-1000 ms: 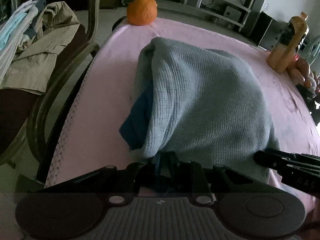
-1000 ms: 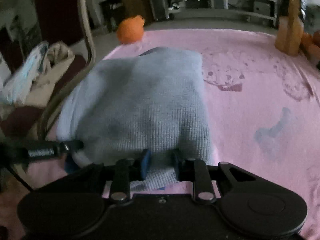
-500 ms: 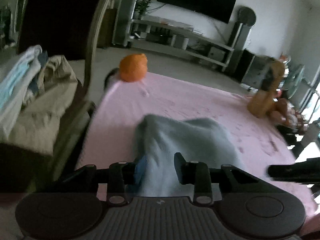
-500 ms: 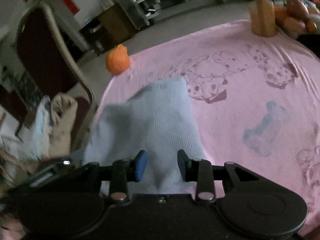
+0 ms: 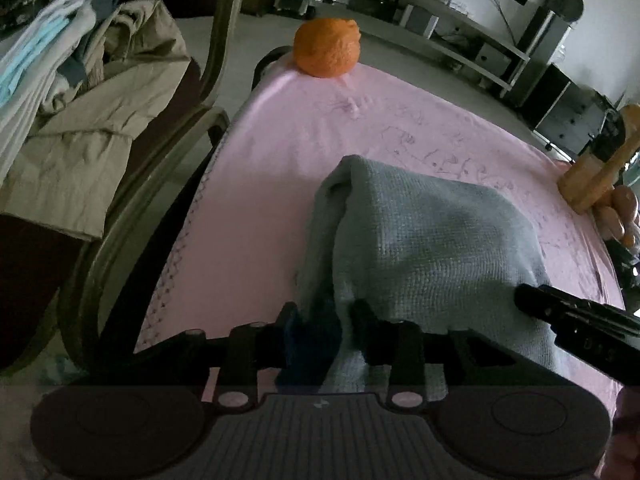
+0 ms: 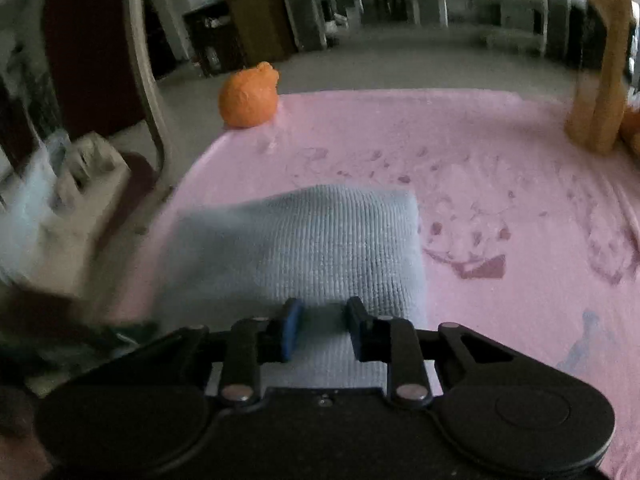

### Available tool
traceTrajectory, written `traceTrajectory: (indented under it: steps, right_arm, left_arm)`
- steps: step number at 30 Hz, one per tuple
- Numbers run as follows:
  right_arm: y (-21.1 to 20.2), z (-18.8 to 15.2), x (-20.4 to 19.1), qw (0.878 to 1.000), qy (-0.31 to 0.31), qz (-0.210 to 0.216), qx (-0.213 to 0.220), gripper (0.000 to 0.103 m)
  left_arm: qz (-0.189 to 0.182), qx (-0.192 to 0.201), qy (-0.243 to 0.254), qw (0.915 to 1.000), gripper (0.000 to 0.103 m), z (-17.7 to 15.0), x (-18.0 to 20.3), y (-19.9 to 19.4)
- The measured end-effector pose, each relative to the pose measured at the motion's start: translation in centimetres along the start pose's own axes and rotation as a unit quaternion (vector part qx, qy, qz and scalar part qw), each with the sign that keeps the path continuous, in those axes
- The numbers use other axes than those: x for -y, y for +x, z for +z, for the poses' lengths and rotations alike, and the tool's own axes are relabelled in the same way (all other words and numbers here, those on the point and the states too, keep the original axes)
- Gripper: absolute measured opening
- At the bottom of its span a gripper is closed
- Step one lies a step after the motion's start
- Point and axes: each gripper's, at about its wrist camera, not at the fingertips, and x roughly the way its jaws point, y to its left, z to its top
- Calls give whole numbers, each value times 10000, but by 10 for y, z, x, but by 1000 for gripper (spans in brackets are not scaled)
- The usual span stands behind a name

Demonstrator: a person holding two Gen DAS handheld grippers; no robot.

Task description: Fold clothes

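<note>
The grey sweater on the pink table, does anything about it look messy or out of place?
Yes. The grey sweater is bunched into a lumpy mound rather than flat, with a dark blue layer poking out at its near left corner by the left claw. An orange ball sits at the table's far edge.

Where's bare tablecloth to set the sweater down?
Free: the pink tablecloth right of the grey sweater, and the strip between it and the orange ball. Crowded: the far right corner by the bottle.
</note>
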Motion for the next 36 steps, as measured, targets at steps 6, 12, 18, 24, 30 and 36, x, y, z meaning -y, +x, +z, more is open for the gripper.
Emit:
traceTrajectory:
  steps: [6,12,18,24,30,36]
  right_arm:
    - [-17,14,13,9990,311,262,-198,29]
    - [-67,18,44,9955,597,704,225,50]
    - [-75,16,89,9829,1368,1222,179,79]
    - [-32,-9,134,9545,2486,1639,-174,84]
    - [24,-39,154,9028,3453,2444,-770,86]
    - [43,-43,155,8793,3689,2938,-666,95]
  left_arm:
    - [-409,207,-460,9979,44,-3,-17,-23]
    - [-1249,557,-1292,9821,87,1,-54,-50]
    - [-1541,28,-1442,9775,88,0,-50,-22]
    - [-1790,-517,-1528,9705,89,0,-44,7]
    - [-2229,-673,-1612,9591,85,-1,-41,19]
    - [-2221,-868,-1095,9650,91,-3,-28,22]
